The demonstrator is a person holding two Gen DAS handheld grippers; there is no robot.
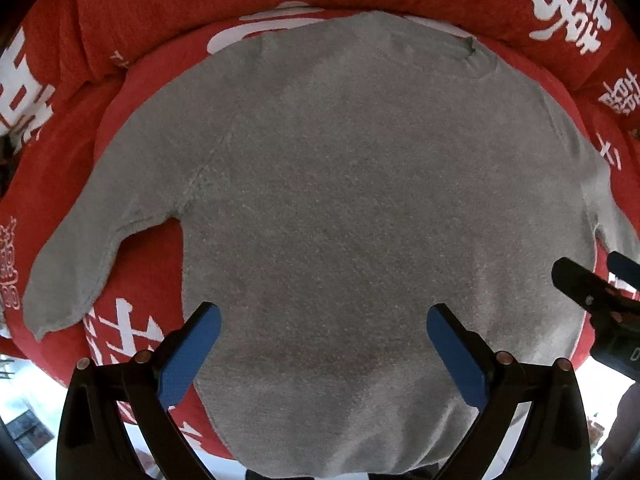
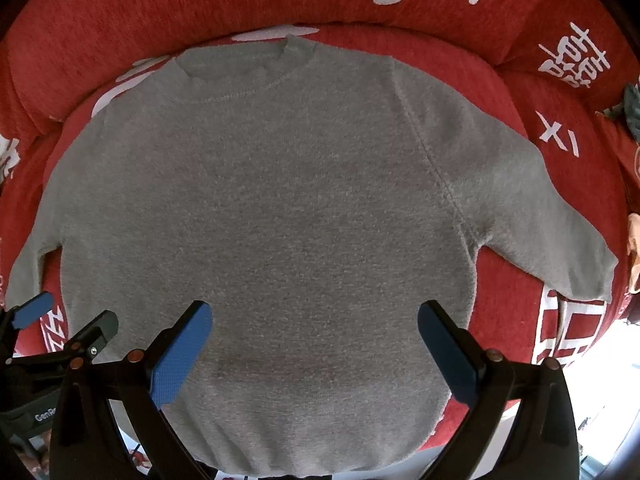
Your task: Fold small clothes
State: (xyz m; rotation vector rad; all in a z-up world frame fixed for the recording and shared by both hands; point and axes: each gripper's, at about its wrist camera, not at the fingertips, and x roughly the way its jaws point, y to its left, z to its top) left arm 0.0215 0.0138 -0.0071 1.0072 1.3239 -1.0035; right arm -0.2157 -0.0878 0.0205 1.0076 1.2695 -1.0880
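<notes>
A small grey knit sweater (image 1: 340, 208) lies flat and spread out on a red cushion, collar at the far side, both sleeves angled outward. It also shows in the right wrist view (image 2: 272, 208). My left gripper (image 1: 324, 320) is open and empty, hovering above the sweater's lower body near the hem. My right gripper (image 2: 314, 316) is open and empty too, above the same lower part. The right gripper shows at the right edge of the left wrist view (image 1: 592, 280). The left gripper shows at the lower left of the right wrist view (image 2: 68, 316).
The red cushion (image 1: 144, 272) carries white printed characters and has a raised red back bolster (image 2: 200, 12) behind the collar. A dark green item (image 2: 632, 108) and a pale item (image 2: 634, 248) lie at the far right edge. Bright floor shows below the cushion's front edge.
</notes>
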